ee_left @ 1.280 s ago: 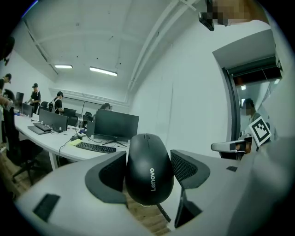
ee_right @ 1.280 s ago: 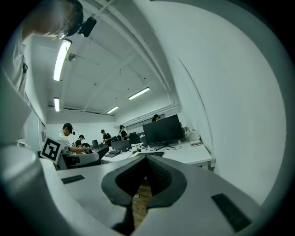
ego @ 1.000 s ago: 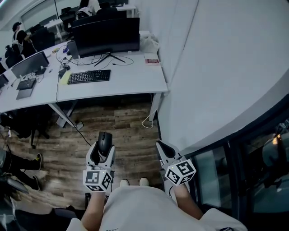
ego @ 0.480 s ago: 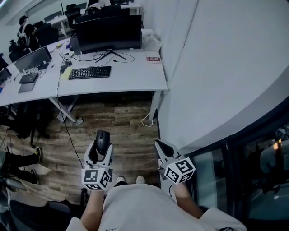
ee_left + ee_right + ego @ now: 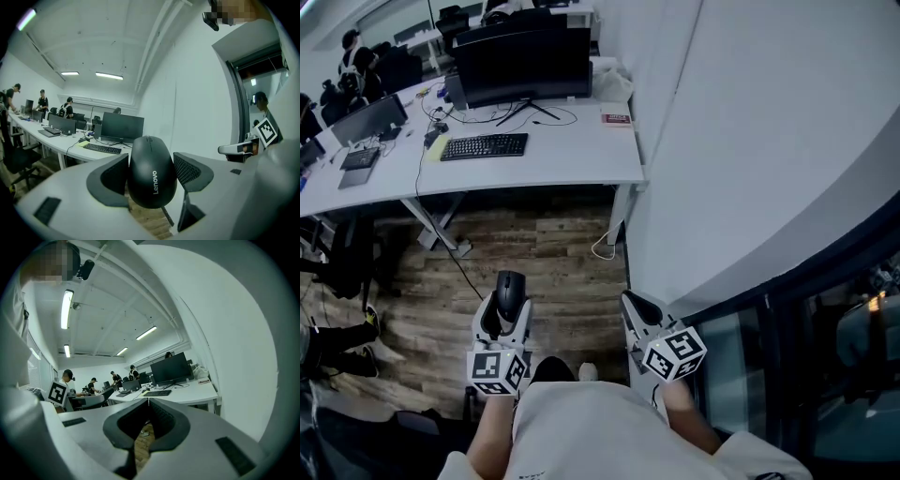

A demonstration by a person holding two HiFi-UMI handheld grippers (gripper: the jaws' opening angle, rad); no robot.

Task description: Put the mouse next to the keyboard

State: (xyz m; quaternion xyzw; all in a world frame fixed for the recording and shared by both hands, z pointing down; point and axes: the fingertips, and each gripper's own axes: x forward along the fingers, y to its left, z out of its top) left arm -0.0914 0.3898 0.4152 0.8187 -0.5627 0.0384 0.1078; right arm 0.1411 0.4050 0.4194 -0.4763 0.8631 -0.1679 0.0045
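The left gripper hangs low at the near left, over the wood floor. Its jaws are partly open and clamped on the black mouse, one dark pad against each flank. The mouse stands nose-up between them, with the Lenovo lettering facing the left gripper view. The right gripper is just to the right of it, at about the same height. Its jaws are closed, their tips meeting in a thin seam with nothing between them. The keyboard lies well away on the far white desk, in front of the dark monitor and toward the desk's left part. A bare stretch of desktop lies to its right. Near the desk's far right edge sits a small red-and-white flat item, perhaps a card or booklet; it is too small to tell. A pale wall runs along the right side, and people stand at the desks at far left.
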